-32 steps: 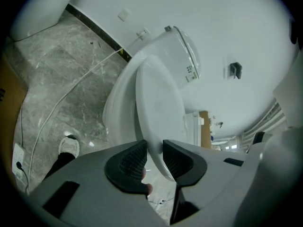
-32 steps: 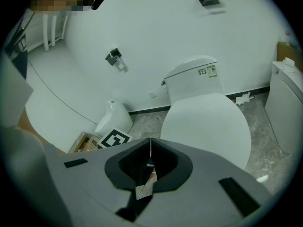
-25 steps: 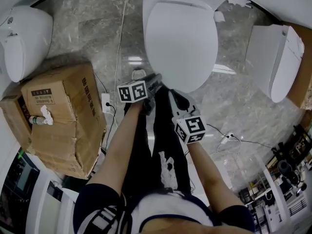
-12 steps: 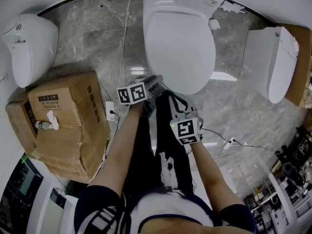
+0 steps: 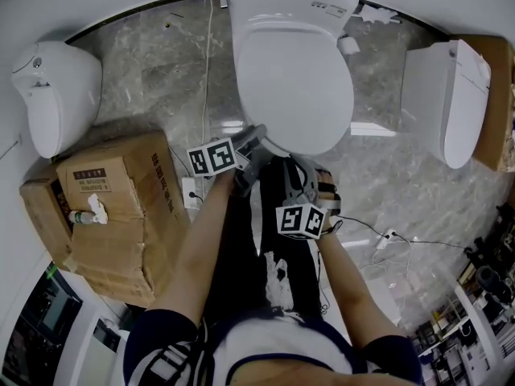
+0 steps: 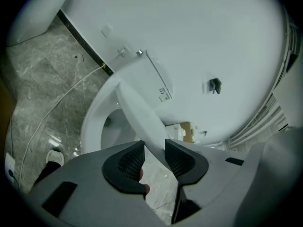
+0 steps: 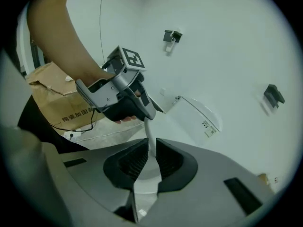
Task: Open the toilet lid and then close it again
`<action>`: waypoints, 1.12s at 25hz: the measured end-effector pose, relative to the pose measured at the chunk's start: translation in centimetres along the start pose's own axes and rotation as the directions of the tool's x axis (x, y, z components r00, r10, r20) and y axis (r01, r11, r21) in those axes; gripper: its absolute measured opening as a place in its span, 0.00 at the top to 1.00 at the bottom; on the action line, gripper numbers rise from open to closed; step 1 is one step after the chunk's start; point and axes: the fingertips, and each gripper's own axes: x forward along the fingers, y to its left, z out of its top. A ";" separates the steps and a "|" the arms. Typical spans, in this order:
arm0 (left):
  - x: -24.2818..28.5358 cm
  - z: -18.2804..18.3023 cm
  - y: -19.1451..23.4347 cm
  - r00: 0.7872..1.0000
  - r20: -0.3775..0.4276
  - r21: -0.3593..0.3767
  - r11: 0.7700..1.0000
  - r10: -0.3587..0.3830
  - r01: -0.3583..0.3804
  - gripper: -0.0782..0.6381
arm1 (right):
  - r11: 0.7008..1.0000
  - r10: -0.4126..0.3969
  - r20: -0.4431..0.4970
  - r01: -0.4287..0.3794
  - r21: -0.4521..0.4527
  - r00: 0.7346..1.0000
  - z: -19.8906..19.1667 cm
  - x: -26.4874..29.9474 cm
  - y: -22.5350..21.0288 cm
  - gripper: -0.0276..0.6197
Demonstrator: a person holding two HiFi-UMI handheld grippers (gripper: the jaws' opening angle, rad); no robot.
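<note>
Toilet lid sits upper middle of the head view, its front edge lifted slightly. Right gripper pinches that thin rim, jaws pressed on it. Left gripper straddles the same edge, jaws spreading. It looks like stiff, glossy, hinged plastic: probably light but slippery, best taken at the front lip. The rear sticker and the cardboard box carry print, unreadable here.
</note>
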 end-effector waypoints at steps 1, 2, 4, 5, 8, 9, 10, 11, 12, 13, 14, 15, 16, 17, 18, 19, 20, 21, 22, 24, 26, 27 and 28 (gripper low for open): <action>-0.1 0.1 -0.1 1.000 -0.005 0.000 1.000 0.004 -0.004 0.70 | 1.000 -0.014 -0.004 0.014 -0.006 1.000 0.0 0.0 -0.4 0.94; -0.1 0.2 -0.2 1.000 -0.008 -0.002 1.000 0.007 -0.007 0.70 | 1.000 -0.027 -0.009 0.027 -0.009 1.000 0.0 0.0 -0.8 0.94; -0.2 0.5 -0.4 1.000 -0.004 -0.011 1.000 0.008 -0.008 0.70 | 0.999 -0.046 -0.014 0.046 -0.012 0.999 -0.1 0.1 -1.6 0.94; -0.2 0.6 -0.5 1.000 -0.001 -0.015 1.000 0.006 -0.006 0.70 | 0.999 -0.051 -0.011 0.051 -0.012 0.999 0.0 0.1 -1.9 0.94; -0.2 1.2 -1.1 1.000 0.011 -0.029 1.000 0.000 0.000 0.70 | 0.997 -0.073 0.004 0.073 -0.021 0.997 0.4 -0.1 -2.4 0.94; -0.2 1.4 -1.3 1.000 0.017 -0.032 0.999 -0.004 0.004 0.70 | 0.996 -0.085 0.011 0.085 -0.027 0.996 0.6 -0.2 -2.7 0.94; -0.3 1.7 -1.5 1.000 0.023 -0.035 0.999 -0.009 0.010 0.70 | 0.995 -0.098 0.017 0.098 -0.032 0.995 0.8 -0.4 -2.9 0.94; -0.3 2.0 -1.8 0.999 0.030 -0.036 0.999 -0.015 0.016 0.70 | 0.993 -0.110 0.024 0.110 -0.036 0.994 1.0 -0.5 -3.2 0.94; -0.3 2.3 -2.1 0.999 0.038 -0.037 0.999 -0.021 0.022 0.69 | 0.992 -0.121 0.031 0.122 -0.037 0.992 1.3 -0.7 -3.6 0.93; -0.4 2.7 -2.4 0.999 0.046 -0.038 0.999 -0.026 0.028 0.69 | 0.990 -0.131 0.038 0.133 -0.039 0.991 1.5 -0.8 -4.0 0.93; -0.4 3.1 -2.7 0.998 0.055 -0.042 0.999 -0.032 0.034 0.69 | 0.989 -0.141 0.047 0.143 -0.041 0.989 1.8 -0.9 -4.3 0.93; -0.5 3.5 -3.0 0.997 0.066 -0.046 0.998 -0.038 0.041 0.69 | 0.988 -0.148 0.057 0.150 -0.046 0.987 2.2 -0.9 -4.7 0.91; -0.5 3.9 -3.2 0.996 0.077 -0.051 0.998 -0.044 0.048 0.69 | 0.986 -0.152 0.067 0.156 -0.053 0.986 2.5 -1.0 -5.0 0.90; -0.5 4.2 -3.5 0.995 0.090 -0.056 0.997 -0.050 0.055 0.69 | 0.985 -0.156 0.077 0.160 -0.060 0.985 2.8 -1.0 -5.4 0.87; -0.5 4.6 -3.8 0.993 0.103 -0.059 0.996 -0.055 0.061 0.69 | 0.984 -0.159 0.086 0.165 -0.068 0.983 3.1 -1.0 -5.8 0.86; -0.5 5.0 -4.1 0.991 0.116 -0.062 0.996 -0.060 0.067 0.69 | 0.982 -0.164 0.094 0.171 -0.075 0.982 3.4 -1.0 -6.2 0.85; -0.4 5.3 -4.3 0.990 0.128 -0.064 0.995 -0.064 0.073 0.69 | 0.981 -0.170 0.101 0.178 -0.082 0.980 3.7 -1.0 -6.6 0.85; -0.4 5.7 -4.5 0.988 0.139 -0.067 0.995 -0.068 0.077 0.68 | 0.978 -0.177 0.106 0.187 -0.090 0.978 3.8 -1.0 -6.9 0.85; -0.4 5.9 -4.6 0.986 0.150 -0.070 0.994 -0.070 0.081 0.68 | 0.975 -0.188 0.108 0.199 -0.096 0.976 3.9 -1.0 -7.4 0.85; -0.4 6.2 -4.8 0.984 0.166 -0.077 0.994 -0.070 0.084 0.68 | 0.969 -0.214 0.105 0.224 -0.100 0.971 3.8 -1.0 -8.2 0.85; -0.5 6.5 -4.9 0.981 0.183 -0.083 0.993 -0.067 0.084 0.68 | 0.967 -0.223 0.103 0.233 -0.101 0.969 3.4 -1.1 -9.0 0.84; -0.5 6.6 -5.0 0.979 0.192 -0.088 0.993 -0.066 0.084 0.68 | 0.966 -0.226 0.105 0.236 -0.107 0.969 3.3 -1.0 -9.3 0.84; -0.5 6.8 -5.1 0.977 0.202 -0.093 0.992 -0.066 0.086 0.68 | 0.964 -0.228 0.108 0.240 -0.117 0.968 3.2 -1.0 -9.6 0.84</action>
